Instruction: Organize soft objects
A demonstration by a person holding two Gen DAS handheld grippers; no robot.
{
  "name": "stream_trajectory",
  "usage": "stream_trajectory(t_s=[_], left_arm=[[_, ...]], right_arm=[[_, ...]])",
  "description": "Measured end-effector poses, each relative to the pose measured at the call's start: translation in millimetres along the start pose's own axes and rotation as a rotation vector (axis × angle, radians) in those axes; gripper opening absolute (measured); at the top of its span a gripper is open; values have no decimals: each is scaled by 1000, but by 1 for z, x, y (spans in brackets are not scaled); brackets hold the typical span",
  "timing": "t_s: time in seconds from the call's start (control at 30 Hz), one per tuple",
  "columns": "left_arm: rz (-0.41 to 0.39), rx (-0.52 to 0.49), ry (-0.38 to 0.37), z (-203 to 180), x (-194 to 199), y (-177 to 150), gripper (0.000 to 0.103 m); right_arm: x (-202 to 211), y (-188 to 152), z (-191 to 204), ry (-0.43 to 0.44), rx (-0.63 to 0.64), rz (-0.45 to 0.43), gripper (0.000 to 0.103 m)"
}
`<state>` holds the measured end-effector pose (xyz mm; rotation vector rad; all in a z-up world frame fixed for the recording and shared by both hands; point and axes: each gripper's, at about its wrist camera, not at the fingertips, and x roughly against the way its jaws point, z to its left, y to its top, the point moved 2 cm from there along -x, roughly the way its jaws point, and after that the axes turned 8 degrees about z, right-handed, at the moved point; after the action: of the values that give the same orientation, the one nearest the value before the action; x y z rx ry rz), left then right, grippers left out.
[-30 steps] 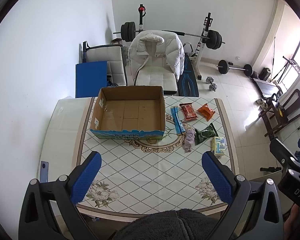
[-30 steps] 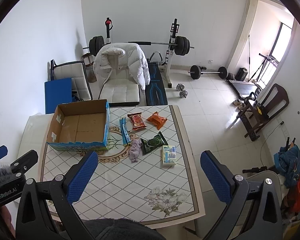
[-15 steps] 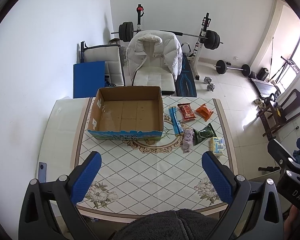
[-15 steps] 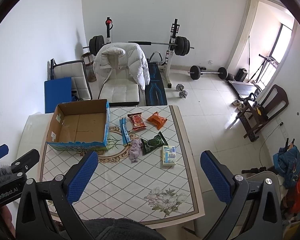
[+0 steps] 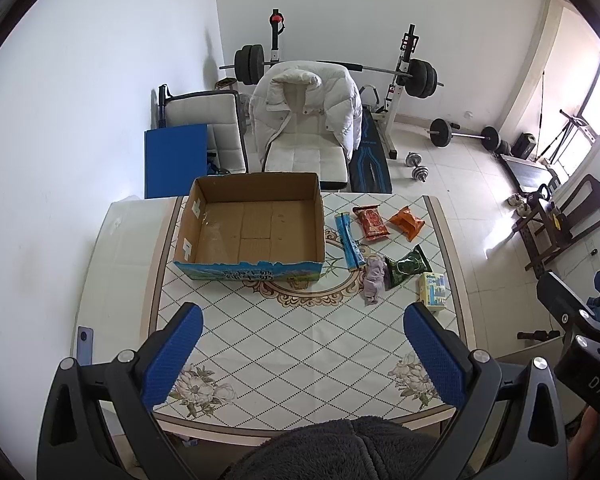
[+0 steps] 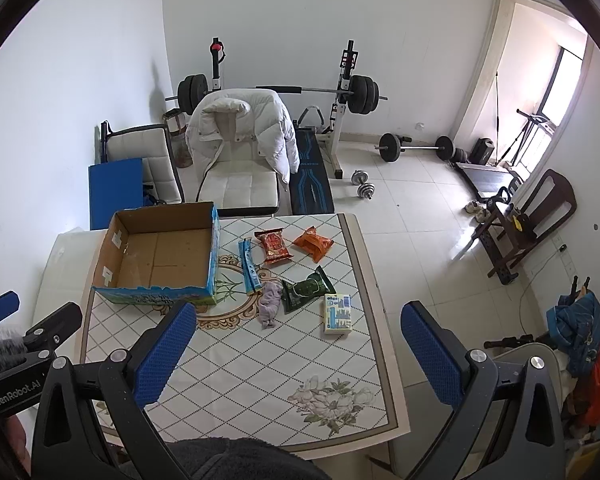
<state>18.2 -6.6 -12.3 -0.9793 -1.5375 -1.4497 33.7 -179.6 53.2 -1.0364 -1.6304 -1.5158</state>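
Both tongs held high above the near edge of the tiled floral-pattern counter (image 5: 300, 344), nothing gripped: left tongs (image 5: 300, 356) spread wide, right tongs (image 6: 300, 350) spread wide too, blue pads (image 6: 168, 354) clear of everything. Open brown cardboard box with blue printed sides (image 5: 252, 228) sits at the far-left part of the counter, nothing visible inside, its back wall near the far edge. Soft items all lie to the box's right: long blue sachet strip (image 6: 249, 266) just beside the box wall, red snack packet (image 6: 274, 246) and orange snack packet (image 6: 313, 243) toward the far edge, crumpled lilac cloth (image 6: 271, 303) touching the dark green foil packet (image 6: 306, 289), white-and-blue tissue pack (image 6: 337, 314) near the right edge. The near half of the counter is bare tile, so there's open room between tongs and items. A white padded chair draped with a white puffer jacket (image 5: 308, 108) stands right behind the far edge; weight bench and barbells sit further back on the floor. A blue phone (image 5: 85, 346) lies on the white surface left of the counter. Versus a second ago: no object has moved; the left view has shifted slightly so the box and items sit a little lower and to the left in it; the right view is essentially unchanged.
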Motion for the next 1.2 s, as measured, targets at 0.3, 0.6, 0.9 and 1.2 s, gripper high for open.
stream_trajectory(t_s=[0.3, 0.6, 0.9, 1.2], left_arm=[[1, -3, 1, -3, -2, -2, 103], [1, -2, -5, -7, -15, 8, 103], [185, -74, -12, -47, -142, 57, 103], [469, -117, -35, -104, -311, 86, 96]], right_arm=[[0, 0, 1, 6, 1, 4, 103], [-26, 8, -14, 24, -32, 41, 103], [-192, 26, -88, 77, -177, 321, 103], [-403, 5, -129, 97, -233, 647, 103]])
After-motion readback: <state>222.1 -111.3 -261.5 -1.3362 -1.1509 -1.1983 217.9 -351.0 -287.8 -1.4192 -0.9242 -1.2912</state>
